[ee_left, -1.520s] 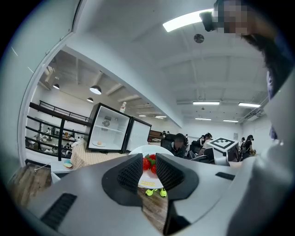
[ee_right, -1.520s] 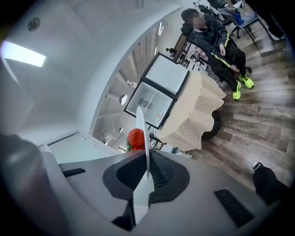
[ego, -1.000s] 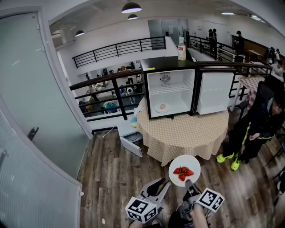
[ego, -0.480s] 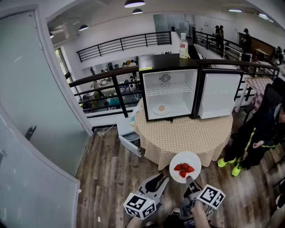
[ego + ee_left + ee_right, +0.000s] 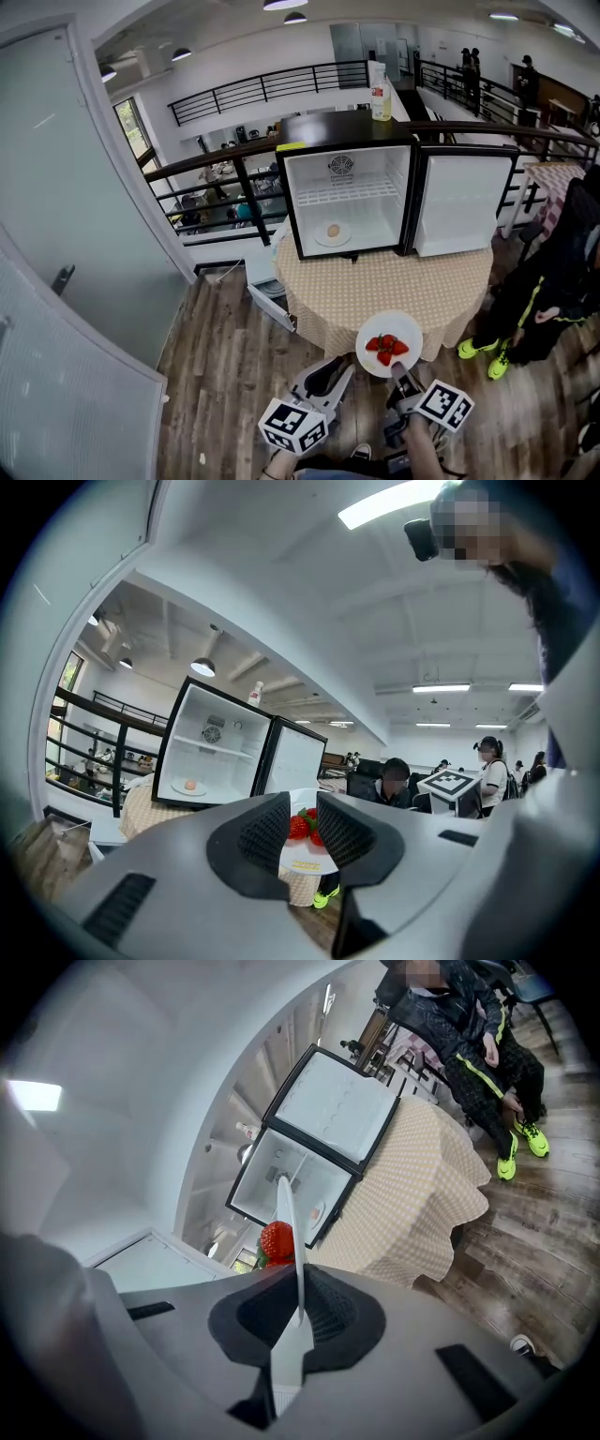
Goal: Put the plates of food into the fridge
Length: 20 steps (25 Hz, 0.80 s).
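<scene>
Right gripper view is showing the right gripper clamping shut on the rim of a white plate, which is standing edge-on between its jaws with strawberries on the far side. Seen from the head view, that plate is hanging over the near edge of the desk (checked cloth draping down), well short of the fridge, whose door is standing open to the right. A second plate is sitting on the fridge floor. The left gripper is hovering just beside the right one, jaws apart and gripping nothing.
</scene>
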Each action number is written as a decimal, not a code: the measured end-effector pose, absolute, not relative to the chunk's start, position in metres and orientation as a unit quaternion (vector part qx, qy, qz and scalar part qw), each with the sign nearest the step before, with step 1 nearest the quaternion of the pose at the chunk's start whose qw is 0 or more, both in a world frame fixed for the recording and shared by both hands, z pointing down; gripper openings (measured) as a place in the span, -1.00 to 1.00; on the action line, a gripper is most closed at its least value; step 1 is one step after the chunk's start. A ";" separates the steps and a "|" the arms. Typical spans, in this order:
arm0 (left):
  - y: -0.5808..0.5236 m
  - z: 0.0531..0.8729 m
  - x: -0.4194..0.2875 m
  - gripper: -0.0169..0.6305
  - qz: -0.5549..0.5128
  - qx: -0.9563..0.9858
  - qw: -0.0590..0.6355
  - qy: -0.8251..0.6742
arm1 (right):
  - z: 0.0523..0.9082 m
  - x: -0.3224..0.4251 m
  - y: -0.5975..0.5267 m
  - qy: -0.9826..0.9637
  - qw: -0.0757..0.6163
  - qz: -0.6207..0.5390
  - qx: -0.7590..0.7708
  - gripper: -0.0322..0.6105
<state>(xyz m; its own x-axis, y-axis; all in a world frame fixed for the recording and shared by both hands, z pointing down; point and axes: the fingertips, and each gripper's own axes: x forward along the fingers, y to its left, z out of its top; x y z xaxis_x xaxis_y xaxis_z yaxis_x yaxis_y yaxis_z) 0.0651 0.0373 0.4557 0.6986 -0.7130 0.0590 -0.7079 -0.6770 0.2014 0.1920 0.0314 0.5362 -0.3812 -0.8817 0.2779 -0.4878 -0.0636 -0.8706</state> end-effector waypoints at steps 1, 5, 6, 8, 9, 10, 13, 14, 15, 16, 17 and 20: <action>0.034 0.456 0.069 -0.66 -0.011 0.915 0.105 -0.389 | 0.537 0.196 0.028 0.656 0.191 -0.510 -0.522 -0.82; 0.024 0.456 0.079 -0.66 -0.008 0.914 0.102 -0.393 | 0.540 0.206 0.017 0.658 0.186 -0.513 -0.519 -0.82; 0.022 0.455 0.081 -0.66 -0.007 0.913 0.102 -0.394 | 0.539 0.208 0.014 0.659 0.186 -0.513 -0.518 -0.82; 0.019 0.455 0.085 -0.66 -0.004 0.913 0.103 -0.395 | 0.539 0.211 0.009 0.659 0.188 -0.515 -0.515 -0.82; 0.017 0.456 0.086 -0.66 -0.003 0.912 0.105 -0.396 | 0.539 0.212 0.006 0.658 0.188 -0.517 -0.514 -0.82; 0.015 0.457 0.088 -0.66 -0.003 0.911 0.107 -0.397 | 0.540 0.213 0.003 0.657 0.188 -0.519 -0.513 -0.82; 0.003 0.461 0.087 -0.66 0.001 0.909 0.108 -0.402 | 0.541 0.214 -0.010 0.658 0.185 -0.523 -0.510 -0.82; -0.002 0.461 0.086 -0.66 0.002 0.908 0.107 -0.404 | 0.542 0.214 -0.015 0.658 0.184 -0.523 -0.509 -0.82; -0.007 0.461 0.086 -0.66 0.002 0.908 0.107 -0.405 | 0.542 0.214 -0.020 0.659 0.184 -0.523 -0.509 -0.82; -0.012 0.461 0.086 -0.66 0.001 0.908 0.108 -0.405 | 0.542 0.215 -0.024 0.659 0.183 -0.523 -0.509 -0.82; -0.017 0.460 0.086 -0.66 -0.001 0.908 0.109 -0.405 | 0.542 0.216 -0.028 0.658 0.183 -0.522 -0.511 -0.82; -0.036 0.460 0.087 -0.66 -0.005 0.910 0.109 -0.401 | 0.542 0.218 -0.044 0.656 0.183 -0.520 -0.515 -0.82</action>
<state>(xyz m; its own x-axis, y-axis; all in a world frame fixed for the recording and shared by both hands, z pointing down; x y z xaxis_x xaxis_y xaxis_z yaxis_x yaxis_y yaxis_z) 0.0870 -0.0362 0.4600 0.6786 -0.7303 0.0780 -0.7281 -0.6549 0.2026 0.2177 -0.0445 0.5422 -0.4017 -0.8670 0.2948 -0.4855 -0.0713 -0.8713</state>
